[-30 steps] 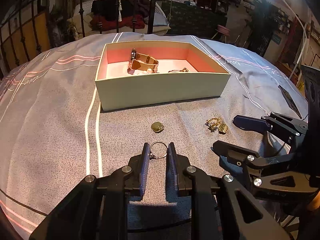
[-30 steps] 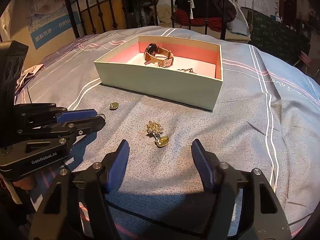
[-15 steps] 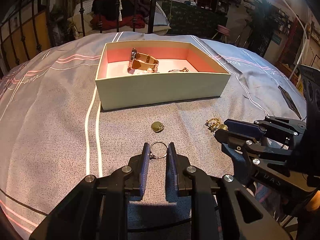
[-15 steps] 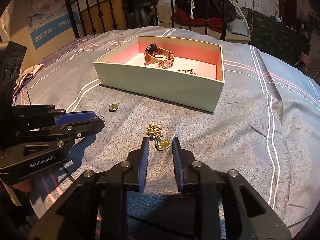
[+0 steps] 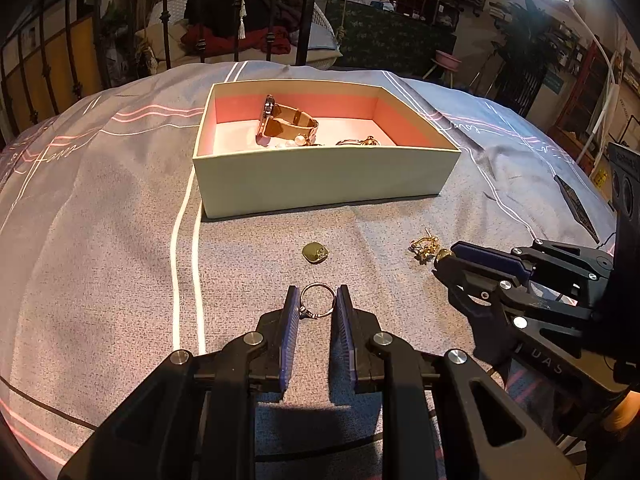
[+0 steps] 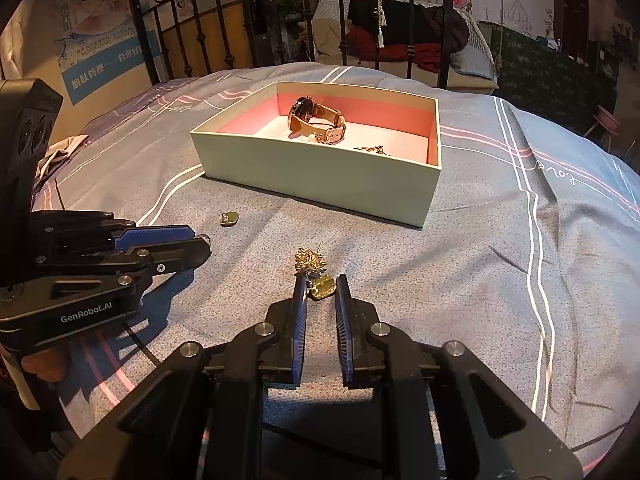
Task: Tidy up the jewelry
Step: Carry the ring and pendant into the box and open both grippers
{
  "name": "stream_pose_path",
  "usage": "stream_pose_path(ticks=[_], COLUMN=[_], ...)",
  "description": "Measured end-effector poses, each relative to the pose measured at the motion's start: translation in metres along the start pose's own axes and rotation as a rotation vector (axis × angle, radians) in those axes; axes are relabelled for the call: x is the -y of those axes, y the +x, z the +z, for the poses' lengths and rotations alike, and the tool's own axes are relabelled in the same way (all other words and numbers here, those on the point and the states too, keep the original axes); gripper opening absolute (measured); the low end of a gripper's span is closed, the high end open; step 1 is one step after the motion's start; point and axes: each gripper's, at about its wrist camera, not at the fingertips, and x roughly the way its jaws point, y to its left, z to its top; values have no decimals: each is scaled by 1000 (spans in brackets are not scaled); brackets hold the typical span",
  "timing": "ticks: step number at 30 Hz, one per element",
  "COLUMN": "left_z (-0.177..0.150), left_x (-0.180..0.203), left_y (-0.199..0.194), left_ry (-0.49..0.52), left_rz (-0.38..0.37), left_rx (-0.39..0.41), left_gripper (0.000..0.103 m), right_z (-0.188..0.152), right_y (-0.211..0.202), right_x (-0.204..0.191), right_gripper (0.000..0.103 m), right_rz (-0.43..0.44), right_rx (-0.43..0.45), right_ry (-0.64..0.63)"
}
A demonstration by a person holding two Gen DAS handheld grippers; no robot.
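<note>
Right gripper [image 6: 321, 294], lower centre, is clamping the gold pendant [image 6: 322, 287] against the bedspread [image 6: 480, 280]; left gripper [image 5: 317, 305] is pinching a ring [image 5: 317, 301]. The open jewelry box [image 6: 320, 176] is lying straight ahead, upper centre, nearer the left gripper.

right gripper [image 6: 321, 289] jaws just closed from wide apart, now pinching the gold pendant [image 6: 322, 287] on the bedspread

Home bedroom, grey striped bedspread [image 5: 100, 240], black iron bed frame [image 6: 224, 28], clothes heaped on a wicker chair [image 5: 256, 32]
</note>
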Motion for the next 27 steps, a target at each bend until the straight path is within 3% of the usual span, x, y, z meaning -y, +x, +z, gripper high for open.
stream_pose_path(ticks=[16,27], left_z=[5,89], left_x=[6,12], left_y=[-7,-20], left_ry=[5,57], left_rz=[-2,60], left_rx=[6,129], left_gripper=[19,19], right_z=[3,69], right_y=[-15,-26], right_x=[5,12], right_gripper=[16,16], right_rz=[14,-12], right_rx=[57,168], right_ry=[39,8])
